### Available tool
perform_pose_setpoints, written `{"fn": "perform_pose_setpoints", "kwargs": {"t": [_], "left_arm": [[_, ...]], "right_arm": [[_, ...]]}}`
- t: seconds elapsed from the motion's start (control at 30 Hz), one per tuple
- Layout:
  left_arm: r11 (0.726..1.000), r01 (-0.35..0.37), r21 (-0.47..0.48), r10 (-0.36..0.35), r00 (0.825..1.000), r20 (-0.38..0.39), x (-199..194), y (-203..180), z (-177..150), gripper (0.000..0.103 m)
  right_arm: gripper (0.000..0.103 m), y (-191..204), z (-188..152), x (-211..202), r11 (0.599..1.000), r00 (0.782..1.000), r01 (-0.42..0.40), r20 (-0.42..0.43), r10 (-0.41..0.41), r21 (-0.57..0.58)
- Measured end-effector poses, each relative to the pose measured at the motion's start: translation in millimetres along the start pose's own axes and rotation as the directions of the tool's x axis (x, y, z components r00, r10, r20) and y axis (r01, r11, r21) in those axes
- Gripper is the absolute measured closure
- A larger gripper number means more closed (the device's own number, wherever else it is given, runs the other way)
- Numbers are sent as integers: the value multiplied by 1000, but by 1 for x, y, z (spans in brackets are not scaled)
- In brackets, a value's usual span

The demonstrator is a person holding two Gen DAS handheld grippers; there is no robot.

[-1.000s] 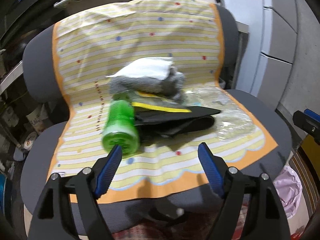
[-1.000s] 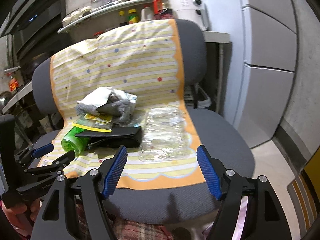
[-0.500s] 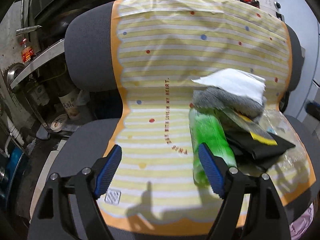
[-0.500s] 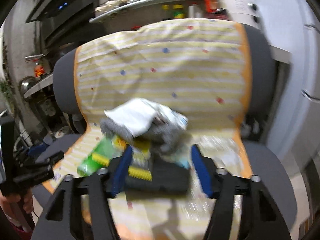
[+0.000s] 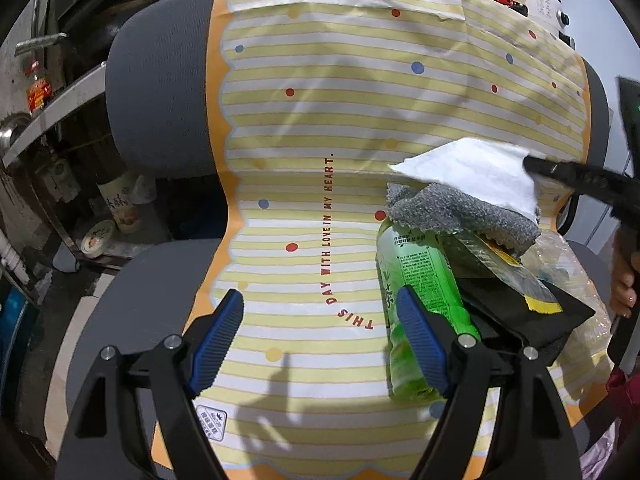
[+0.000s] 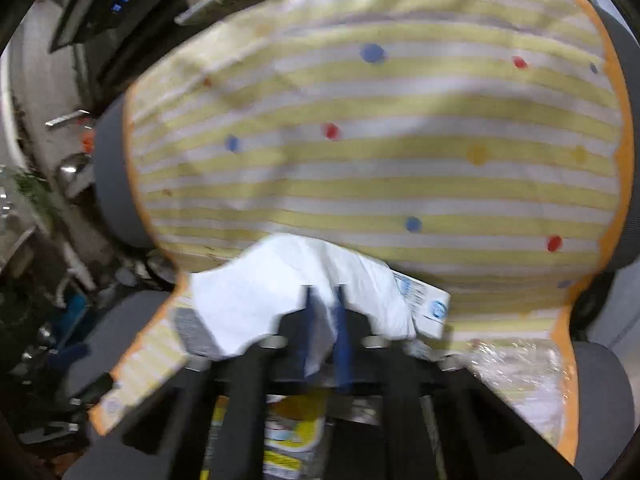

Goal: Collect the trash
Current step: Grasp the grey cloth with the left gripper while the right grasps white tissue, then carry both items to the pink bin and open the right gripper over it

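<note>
A pile of trash lies on a chair covered by a striped yellow cloth [image 5: 320, 152]. On top is a white paper napkin [image 5: 472, 168], over a grey rag [image 5: 460, 212]. Below lie a green plastic bottle [image 5: 420, 296], a yellow-edged wrapper [image 5: 508, 272], a black pouch [image 5: 536, 316] and clear plastic [image 5: 568, 264]. My right gripper [image 6: 323, 312] is shut on the white napkin [image 6: 272, 292]; its tip shows in the left wrist view [image 5: 560, 170]. My left gripper [image 5: 320, 336] is open and empty, its right finger just in front of the bottle.
The grey chair back [image 5: 160, 96] rises behind the cloth. Shelves with bottles and jars [image 5: 36, 88] stand at the left, with clutter on the floor [image 5: 100, 236]. Clear plastic packaging [image 6: 528, 376] lies at the right of the seat. A pink bag [image 5: 600, 456] is at lower right.
My right gripper moved in over the pile and shut on the white napkin. My left gripper moved closer to the chair's left side and stayed open.
</note>
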State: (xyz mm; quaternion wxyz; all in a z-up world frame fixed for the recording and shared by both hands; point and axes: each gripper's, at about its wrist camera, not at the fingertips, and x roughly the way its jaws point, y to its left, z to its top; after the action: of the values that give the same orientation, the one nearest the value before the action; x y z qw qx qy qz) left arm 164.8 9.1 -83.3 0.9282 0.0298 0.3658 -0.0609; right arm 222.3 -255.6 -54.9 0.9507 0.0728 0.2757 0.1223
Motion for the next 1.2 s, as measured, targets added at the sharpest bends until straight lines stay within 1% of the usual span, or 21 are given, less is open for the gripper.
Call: {"fn": "perform_pose_setpoints", "kwargs": {"t": [0.07,0.13,0.17,0.2,0.23,0.27,0.3,0.33,0.37,0.43,0.57,0.63,0.77,0.83,0.9,0.93,0.97,1.0,1.1,1.13,1.2], "left_arm": [[1000,-2,-2,2,1000,4,-3,1,-1,26],[1000,-4,3,4,1000,9,-9,2,-2,26],[1000,-3,4,3,1000,11,-12,2,-2,26],[1000,1,5,-1,1000,15,-15,1,-2,26],[1000,4,7,-4,1000,20,-18,1,-2,26],[1000,7,10,-7,1000,24,-21,0,-2,26],[1000,11,14,-11,1000,29,-24,-2,-1,26],[1000,17,17,-18,999,35,-26,-4,0,26],[999,27,21,-28,999,39,-29,-7,1,26],[998,51,34,-52,997,49,-33,-15,4,26],[993,84,80,-90,993,73,-37,-34,11,26],[991,92,92,-100,992,76,-35,-43,16,26],[986,136,98,-142,988,55,-22,-56,26,26],[973,187,133,-193,981,32,-13,-72,34,26],[962,211,174,-218,976,24,-6,-89,40,16],[954,227,194,-235,972,20,-2,-96,43,9],[948,237,213,-245,970,11,5,-103,46,8],[943,238,231,-243,970,-8,15,-111,50,7],[944,220,246,-210,975,-64,44,-124,57,8],[943,222,246,-210,975,-74,50,-126,58,8],[941,228,248,-210,973,-98,62,-128,60,15]], "right_arm": [[102,16,10,-37,999,995,-11,101,15,-36],[102,24,18,-71,999,985,20,174,-12,-43],[102,28,20,-91,998,976,54,211,-44,-43],[102,33,21,-116,992,962,121,252,-107,-41],[102,36,21,-131,986,951,159,274,-142,-41],[102,39,18,-151,978,936,205,299,-184,-40],[102,41,13,-167,969,924,245,313,-221,-38],[102,42,9,-177,962,916,271,316,-246,-36],[102,41,3,-187,954,909,299,313,-275,-30],[102,38,-13,-200,943,903,331,293,-313,-14],[102,18,-51,-209,938,910,343,232,-343,42],[102,10,-64,-205,933,909,354,207,-361,69],[102,-6,-89,-208,926,911,357,173,-374,122],[102,-12,-97,-208,919,908,369,159,-389,140],[102,-19,-101,-207,917,910,367,147,-389,155],[102,-23,-102,-206,916,910,368,140,-390,162],[102,-25,-103,-206,914,910,370,137,-392,165],[102,-27,-104,-206,913,909,372,134,-395,165],[102,-32,-107,-206,911,907,379,128,-400,165],[102,-34,-108,-205,910,908,380,124,-401,164],[102,-37,-110,-205,908,906,387,117,-407,163]]}}
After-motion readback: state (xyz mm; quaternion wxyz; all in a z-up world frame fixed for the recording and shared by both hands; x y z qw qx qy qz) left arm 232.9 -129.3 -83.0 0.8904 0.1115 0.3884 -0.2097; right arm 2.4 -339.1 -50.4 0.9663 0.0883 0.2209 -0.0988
